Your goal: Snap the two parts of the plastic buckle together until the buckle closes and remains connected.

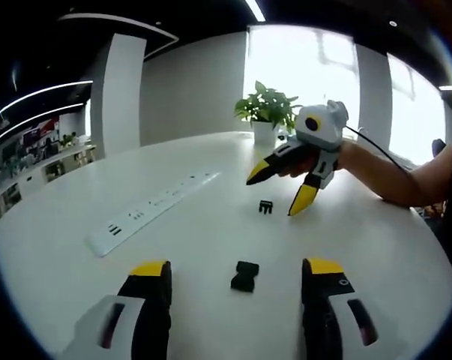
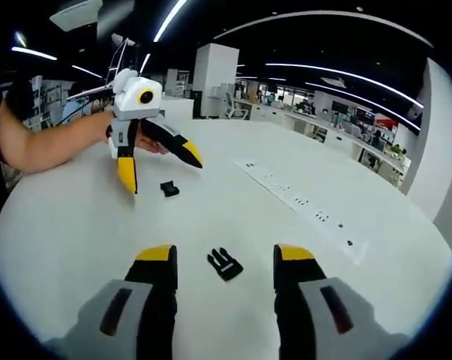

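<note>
Big open office, round white table, bright windows behind on one side and rows of desks on the other. The buckle is in two separate black pieces lying flat on the tabletop, well apart. The socket half sits right between the left gripper jaws, and in the right gripper view that same piece is just below the other gripper's yellow tips. The pronged half sits between the right gripper jaws, and from the left gripper view it's the small thing near the far gripper's tips.

Both grippers have their jaws spread wide with nothing held. My read: each one is lined up facing its own half so both can be picked up and then pushed together in the middle, so nothing's actually started on the snapping.

A white power strip runs along the table off to the side, out of the way, and a potted plant stands at the far edge by the window.
</note>
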The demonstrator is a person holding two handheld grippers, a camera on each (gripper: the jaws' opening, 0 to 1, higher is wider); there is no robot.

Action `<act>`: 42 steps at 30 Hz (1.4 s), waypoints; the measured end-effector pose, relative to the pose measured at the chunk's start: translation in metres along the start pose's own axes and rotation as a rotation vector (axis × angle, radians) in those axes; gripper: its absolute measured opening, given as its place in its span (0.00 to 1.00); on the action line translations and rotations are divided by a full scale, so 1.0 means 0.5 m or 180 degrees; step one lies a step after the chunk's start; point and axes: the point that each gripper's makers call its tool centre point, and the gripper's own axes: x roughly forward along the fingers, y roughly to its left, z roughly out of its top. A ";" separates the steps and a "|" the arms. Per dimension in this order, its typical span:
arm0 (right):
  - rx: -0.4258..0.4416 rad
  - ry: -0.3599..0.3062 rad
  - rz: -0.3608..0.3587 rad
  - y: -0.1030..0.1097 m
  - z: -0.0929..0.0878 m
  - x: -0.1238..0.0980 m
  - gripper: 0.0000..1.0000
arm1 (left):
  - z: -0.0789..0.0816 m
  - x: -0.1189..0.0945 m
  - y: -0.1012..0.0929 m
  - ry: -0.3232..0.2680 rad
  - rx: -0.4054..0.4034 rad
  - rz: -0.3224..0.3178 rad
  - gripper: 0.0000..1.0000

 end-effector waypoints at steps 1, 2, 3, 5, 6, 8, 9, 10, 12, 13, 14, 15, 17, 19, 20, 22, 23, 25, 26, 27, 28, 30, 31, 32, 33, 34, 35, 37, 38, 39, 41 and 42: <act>-0.0001 0.0001 0.0002 0.001 0.000 0.000 0.50 | 0.000 0.000 0.000 0.0002 0.0001 -0.0003 0.69; -0.0001 0.0005 0.0000 0.000 -0.001 0.000 0.50 | 0.000 0.000 -0.001 0.0003 0.0005 -0.0009 0.68; -0.0001 0.0009 -0.0003 0.000 -0.002 0.000 0.49 | 0.000 0.000 -0.001 0.0004 0.0009 -0.0015 0.68; 0.0000 0.0017 -0.0007 0.000 -0.003 0.000 0.49 | 0.000 0.000 -0.002 0.0007 0.0016 -0.0028 0.67; 0.0001 0.0018 -0.0005 0.000 -0.004 0.000 0.49 | -0.001 0.000 -0.002 0.0011 0.0019 -0.0033 0.66; 0.0005 0.0023 0.0000 0.001 -0.006 0.001 0.49 | -0.002 -0.001 -0.004 0.0019 0.0039 -0.0056 0.64; 0.0009 0.0026 0.0005 0.001 -0.007 0.002 0.49 | -0.003 -0.001 -0.007 0.0025 0.0052 -0.0075 0.62; 0.0013 0.0029 0.0010 0.002 -0.009 0.004 0.49 | -0.004 -0.001 -0.009 0.0030 0.0065 -0.0093 0.60; 0.0016 0.0045 0.0026 0.004 -0.014 0.007 0.48 | -0.005 -0.001 -0.013 0.0040 0.0084 -0.0125 0.59; 0.0015 0.0048 0.0029 0.005 -0.014 0.007 0.48 | -0.005 0.000 -0.014 0.0045 0.0091 -0.0133 0.59; 0.0016 0.0050 0.0033 0.005 -0.015 0.007 0.48 | -0.007 0.000 -0.017 0.0054 0.0096 -0.0148 0.59; 0.0018 0.0052 0.0037 0.005 -0.015 0.007 0.48 | -0.008 0.000 -0.019 0.0064 0.0102 -0.0163 0.58; 0.0020 0.0056 0.0045 0.006 -0.016 0.007 0.48 | -0.010 0.001 -0.024 0.0082 0.0113 -0.0193 0.55; 0.0023 0.0050 0.0047 0.006 -0.015 0.006 0.48 | -0.012 0.000 -0.028 0.0102 0.0118 -0.0220 0.52; 0.0027 0.0048 0.0062 0.007 -0.015 0.007 0.48 | -0.011 -0.001 -0.029 0.0094 0.0113 -0.0231 0.51; 0.0035 0.0045 0.0091 0.011 -0.015 0.007 0.46 | -0.009 -0.001 -0.033 0.0076 0.0102 -0.0253 0.51; 0.0038 0.0043 0.0106 0.012 -0.015 0.007 0.45 | -0.008 -0.002 -0.034 0.0068 0.0097 -0.0263 0.50; 0.0050 0.0029 0.0139 0.016 -0.015 0.009 0.44 | -0.009 -0.002 -0.039 0.0076 0.0111 -0.0285 0.50; 0.0061 0.0026 0.0149 0.017 -0.015 0.009 0.44 | -0.010 -0.002 -0.039 0.0082 0.0123 -0.0287 0.50; 0.0062 0.0026 0.0149 0.017 -0.015 0.009 0.43 | -0.011 -0.002 -0.039 0.0085 0.0126 -0.0285 0.50; 0.0067 0.0028 0.0145 0.015 -0.017 0.009 0.43 | -0.012 -0.001 -0.037 0.0091 0.0123 -0.0289 0.49; 0.0102 0.0016 0.0142 0.011 -0.019 0.007 0.43 | -0.014 0.000 -0.037 0.0101 0.0133 -0.0301 0.49; 0.0120 0.0010 0.0145 0.010 -0.020 0.007 0.42 | -0.016 0.000 -0.037 0.0115 0.0145 -0.0301 0.49; 0.0130 0.0011 0.0149 0.011 -0.021 0.006 0.42 | -0.018 0.001 -0.037 0.0126 0.0154 -0.0301 0.48; 0.0133 0.0012 0.0151 0.011 -0.021 0.006 0.42 | -0.019 0.001 -0.038 0.0135 0.0153 -0.0310 0.47; 0.0132 0.0013 0.0154 0.012 -0.021 0.006 0.42 | -0.019 0.001 -0.039 0.0139 0.0146 -0.0323 0.47; 0.0133 0.0011 0.0156 0.012 -0.021 0.007 0.42 | -0.020 0.002 -0.040 0.0141 0.0141 -0.0332 0.47; 0.0140 0.0009 0.0176 0.016 -0.020 0.008 0.40 | -0.020 0.003 -0.040 0.0149 0.0140 -0.0333 0.46; 0.0145 0.0003 0.0188 0.017 -0.020 0.008 0.39 | -0.020 0.003 -0.040 0.0151 0.0140 -0.0333 0.46; 0.0151 0.0004 0.0195 0.018 -0.019 0.007 0.39 | -0.020 0.003 -0.039 0.0150 0.0138 -0.0334 0.46; 0.0152 0.0013 0.0195 0.018 -0.020 0.007 0.39 | -0.019 0.003 -0.038 0.0144 0.0130 -0.0335 0.46; 0.0153 0.0012 0.0198 0.018 -0.020 0.006 0.39 | -0.018 0.003 -0.037 0.0141 0.0130 -0.0334 0.46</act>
